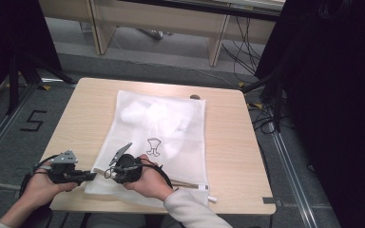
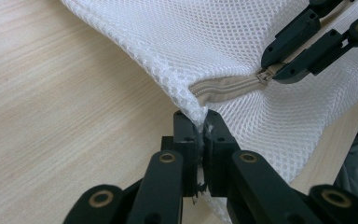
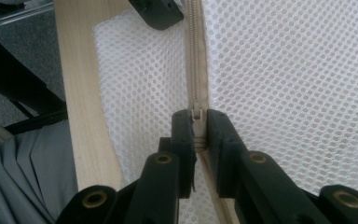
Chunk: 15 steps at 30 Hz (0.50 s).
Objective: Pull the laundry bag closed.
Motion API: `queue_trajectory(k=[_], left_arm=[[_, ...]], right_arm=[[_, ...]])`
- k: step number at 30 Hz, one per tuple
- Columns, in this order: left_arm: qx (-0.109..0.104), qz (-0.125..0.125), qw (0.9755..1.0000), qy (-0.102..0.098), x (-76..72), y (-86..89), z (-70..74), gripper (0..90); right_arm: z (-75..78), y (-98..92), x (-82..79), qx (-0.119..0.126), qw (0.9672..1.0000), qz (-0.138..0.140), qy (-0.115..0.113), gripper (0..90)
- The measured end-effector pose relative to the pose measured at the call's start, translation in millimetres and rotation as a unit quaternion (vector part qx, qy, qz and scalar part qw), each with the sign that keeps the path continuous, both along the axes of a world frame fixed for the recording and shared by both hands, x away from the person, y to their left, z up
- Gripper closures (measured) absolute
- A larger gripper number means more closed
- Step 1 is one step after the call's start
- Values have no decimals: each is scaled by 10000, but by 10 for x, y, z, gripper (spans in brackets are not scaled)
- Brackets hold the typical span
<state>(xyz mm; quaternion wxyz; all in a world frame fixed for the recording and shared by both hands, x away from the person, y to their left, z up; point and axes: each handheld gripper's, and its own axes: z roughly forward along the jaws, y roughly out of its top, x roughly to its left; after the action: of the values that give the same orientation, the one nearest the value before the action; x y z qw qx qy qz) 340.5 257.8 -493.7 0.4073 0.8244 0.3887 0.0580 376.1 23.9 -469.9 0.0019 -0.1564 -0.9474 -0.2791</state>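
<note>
A white mesh laundry bag (image 1: 164, 126) lies flat on the wooden table (image 1: 228, 142), with something white inside and a small black drawing on its front. A beige zipper (image 3: 196, 56) runs along its near edge. My left gripper (image 2: 200, 122) is shut on the bag's near left corner (image 2: 193, 109). In the high view the left gripper (image 1: 93, 176) points right at that corner. My right gripper (image 3: 197, 116) is shut on the zipper pull (image 3: 196, 113), close to the corner. In the left gripper view the right gripper (image 2: 272, 70) pinches the pull (image 2: 262, 74). In the high view the right gripper (image 1: 108, 173) points left.
The table's near edge (image 3: 86, 140) runs just below the bag, with grey trousers (image 3: 23, 177) beside it. A small dark object (image 1: 195, 97) sits at the far table edge. Wooden furniture (image 1: 171, 21) and cables (image 1: 244, 47) stand behind, a black curtain (image 1: 332, 95) at the right.
</note>
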Motion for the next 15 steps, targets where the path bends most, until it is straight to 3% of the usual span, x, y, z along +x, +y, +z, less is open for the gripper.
queue_trajectory(k=[3,6,15], left_arm=[[55,21,10000,-20,0,5,1,849],[-34,56,10000,62,0,0,-6,849],[19,63,10000,1,1,4,-3,849]], right_arm=[[-7,3,-5,-8,10000,21,10,822],[0,-16,-7,-19,10000,-43,53,822],[5,-72,1,25,9999,-80,92,823]])
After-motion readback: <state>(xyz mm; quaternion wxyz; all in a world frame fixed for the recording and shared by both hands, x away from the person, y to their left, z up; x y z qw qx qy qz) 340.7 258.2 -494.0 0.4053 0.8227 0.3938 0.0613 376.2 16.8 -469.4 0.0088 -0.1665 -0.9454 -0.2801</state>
